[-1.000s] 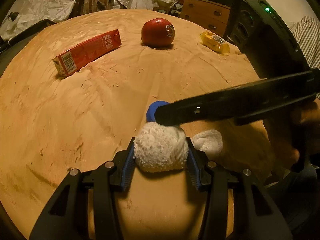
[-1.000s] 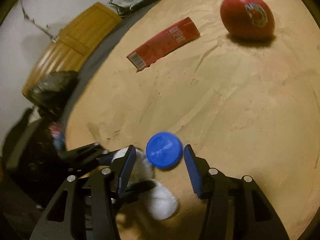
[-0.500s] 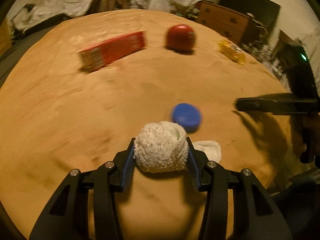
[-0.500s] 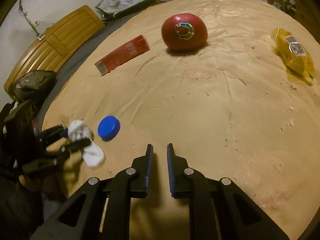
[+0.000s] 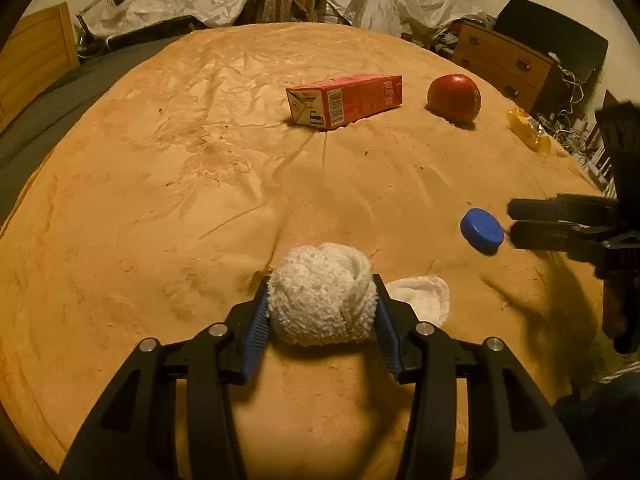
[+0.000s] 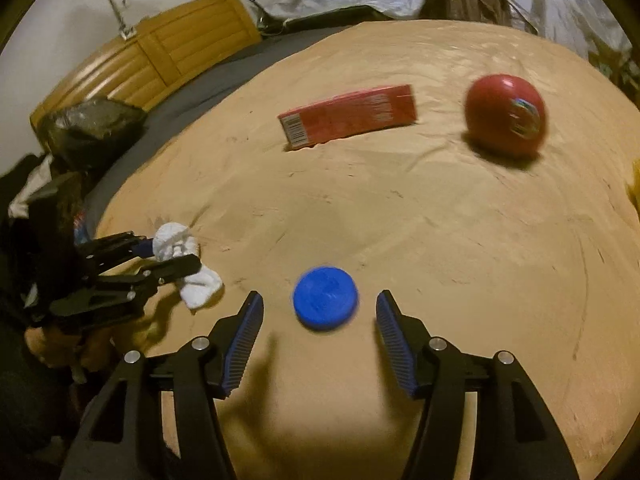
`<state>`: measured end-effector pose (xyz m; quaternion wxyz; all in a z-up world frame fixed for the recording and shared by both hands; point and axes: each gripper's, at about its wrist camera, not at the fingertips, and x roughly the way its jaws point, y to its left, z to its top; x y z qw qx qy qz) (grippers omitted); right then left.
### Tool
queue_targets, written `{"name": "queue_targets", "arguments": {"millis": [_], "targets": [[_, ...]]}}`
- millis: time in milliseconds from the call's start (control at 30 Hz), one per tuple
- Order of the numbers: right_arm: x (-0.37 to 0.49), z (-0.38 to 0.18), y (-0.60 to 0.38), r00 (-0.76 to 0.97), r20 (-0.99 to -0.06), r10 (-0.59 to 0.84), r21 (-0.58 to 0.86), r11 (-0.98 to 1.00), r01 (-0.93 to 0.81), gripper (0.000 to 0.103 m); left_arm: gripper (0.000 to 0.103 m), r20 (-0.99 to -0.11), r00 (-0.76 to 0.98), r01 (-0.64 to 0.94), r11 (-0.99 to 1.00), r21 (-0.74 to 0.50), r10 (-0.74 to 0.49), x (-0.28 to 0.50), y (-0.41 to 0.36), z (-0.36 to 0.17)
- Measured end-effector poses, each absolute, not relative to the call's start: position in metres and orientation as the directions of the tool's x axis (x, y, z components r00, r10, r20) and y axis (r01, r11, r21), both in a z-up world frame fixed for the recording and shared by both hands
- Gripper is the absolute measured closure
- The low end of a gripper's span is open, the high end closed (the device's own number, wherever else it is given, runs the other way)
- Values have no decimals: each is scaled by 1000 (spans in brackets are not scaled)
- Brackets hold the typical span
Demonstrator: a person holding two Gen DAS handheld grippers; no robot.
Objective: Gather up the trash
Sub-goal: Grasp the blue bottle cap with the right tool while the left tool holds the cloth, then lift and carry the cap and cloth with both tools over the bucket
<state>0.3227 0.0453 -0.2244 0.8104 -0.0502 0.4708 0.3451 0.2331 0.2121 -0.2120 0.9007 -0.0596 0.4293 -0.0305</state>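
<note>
orange blanket [image 5: 160, 200] bears a red carton [image 5: 344, 100] lying flat, long axis left-right, barcode end leftward. left gripper [image 5: 322, 312] clamps a white sock [image 5: 322, 294] at the blanket's near edge. right gripper [image 6: 320, 312], pressed together half a second ago, is opening with the blue cap [image 6: 326, 302] lying untouched between its pads.

In the right wrist view the red ball [image 6: 505, 115] at upper right is smeared by motion, so the emblem on its side cannot be read. The blue cap [image 6: 325, 297] at lower centre is blurred along its rim. A yellow wrapper [image 6: 635, 184] is cut off by the right edge, only a sliver showing. At far left the hand [image 6: 52, 340] under the left gripper [image 6: 180, 254] sinks into dark shadow.

In the left wrist view the right gripper [image 5: 514, 218] runs off the right edge. The carton [image 5: 345, 100] print at upper centre is too small to read. The white cloth [image 5: 322, 294] hides the blanket [image 5: 160, 200] beneath it.
</note>
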Motion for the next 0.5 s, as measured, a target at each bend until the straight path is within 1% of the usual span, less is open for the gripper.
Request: {"name": "queue_targets", "arguments": {"millis": [100,133,200,267,300,400,500], "targets": [[321,-231,62,345,-820,456,167,768,-618,44,55,-769,634,-5,994,-112,-84,234,206,-214],[321,-234,66,358,-826,435,139,774,-618,45,55,-769,635,-8,994,-108,-79,235,205,-214],[319,-240,69,383,-833,399,95,786,-611,58,55,-768,636,-19,994,-109,-72,235,204,-214],[317,-241,66,407,-824,394,81,793,-604,62,55,-767,638,-29,993,-113,-69,236,203,-214],[316,-240,64,415,-820,394,83,799,-595,62,55,-766,639,-37,993,-112,-63,237,203,-213],[309,-236,53,449,-808,381,65,816,-574,62,60,-765,642,-45,994,-96,-44,239,196,-212],[297,-226,26,497,-784,372,66,846,-529,62,61,-759,649,-35,994,-100,-54,239,186,-208]]}}
